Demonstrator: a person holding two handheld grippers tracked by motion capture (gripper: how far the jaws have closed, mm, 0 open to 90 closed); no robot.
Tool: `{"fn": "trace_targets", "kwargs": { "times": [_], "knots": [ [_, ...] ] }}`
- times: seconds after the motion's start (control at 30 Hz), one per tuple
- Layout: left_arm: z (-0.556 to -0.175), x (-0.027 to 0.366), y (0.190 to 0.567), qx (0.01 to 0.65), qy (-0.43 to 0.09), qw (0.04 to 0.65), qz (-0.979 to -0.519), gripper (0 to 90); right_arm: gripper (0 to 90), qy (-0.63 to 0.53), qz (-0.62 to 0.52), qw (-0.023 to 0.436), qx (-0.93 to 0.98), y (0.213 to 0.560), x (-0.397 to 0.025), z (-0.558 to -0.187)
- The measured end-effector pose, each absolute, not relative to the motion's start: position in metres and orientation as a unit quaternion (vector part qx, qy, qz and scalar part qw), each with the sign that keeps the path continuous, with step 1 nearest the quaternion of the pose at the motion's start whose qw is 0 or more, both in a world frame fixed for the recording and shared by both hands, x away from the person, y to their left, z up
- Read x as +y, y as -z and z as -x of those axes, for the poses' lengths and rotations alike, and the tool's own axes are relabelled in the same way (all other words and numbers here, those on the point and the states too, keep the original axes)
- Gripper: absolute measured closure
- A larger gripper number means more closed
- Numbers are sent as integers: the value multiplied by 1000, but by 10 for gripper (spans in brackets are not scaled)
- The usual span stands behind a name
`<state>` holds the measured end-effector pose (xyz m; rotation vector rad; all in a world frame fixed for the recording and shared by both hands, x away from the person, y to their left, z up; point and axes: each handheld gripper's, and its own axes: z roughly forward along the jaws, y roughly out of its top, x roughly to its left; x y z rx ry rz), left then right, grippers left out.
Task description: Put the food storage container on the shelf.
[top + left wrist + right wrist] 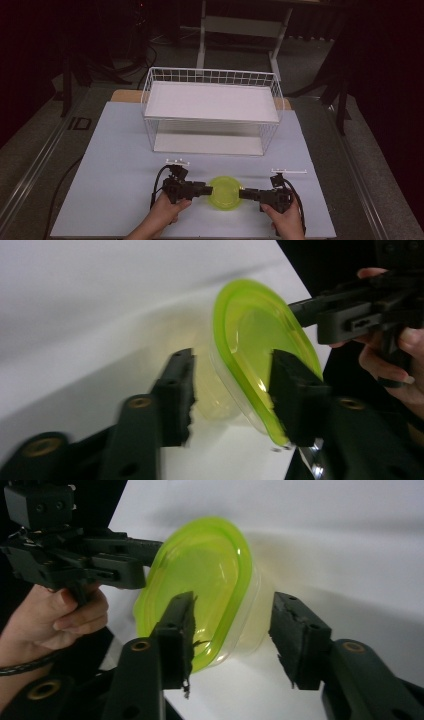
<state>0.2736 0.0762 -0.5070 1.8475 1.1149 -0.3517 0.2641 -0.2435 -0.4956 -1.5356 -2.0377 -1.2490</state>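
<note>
A clear tub with a yellow-green lid [225, 192] lies on the pale table top near the front edge, between my two grippers. My left gripper [209, 190] comes at it from the left and my right gripper [241, 193] from the right. In the left gripper view the tub [250, 340] sits between the spread jaws of the left gripper [232, 390], one jaw over the lid and one beside the clear body. The right gripper [232, 630] likewise straddles the tub [205, 575], with a gap at its far jaw. Both are open.
A white wire basket rack [212, 112] with an upper and a lower shelf stands at the back middle of the table. The pale table top [115, 165] spreads wide on both sides. A hand holds each gripper at the front edge.
</note>
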Motion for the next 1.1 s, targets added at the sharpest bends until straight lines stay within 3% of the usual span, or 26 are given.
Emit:
{"fn": "trace_targets", "kwargs": {
  "times": [0.2,0.33,0.4,0.7,1.1],
  "knots": [
    [-268,76,508,446,153,461,-752,707,732,436,524,157,-715,497,-238,-258],
    [-261,72,502,448,131,456,-758,744,779,429,522,134,-725,491,-229,-251],
    [-260,76,496,451,119,468,-750,808,810,427,517,118,-732,486,-227,-248],
    [-257,81,475,464,105,473,-742,813,815,442,498,70,-743,464,-218,-242],
    [-268,92,421,465,83,495,-729,814,817,472,470,42,-745,410,-208,-258]
  ]
}}
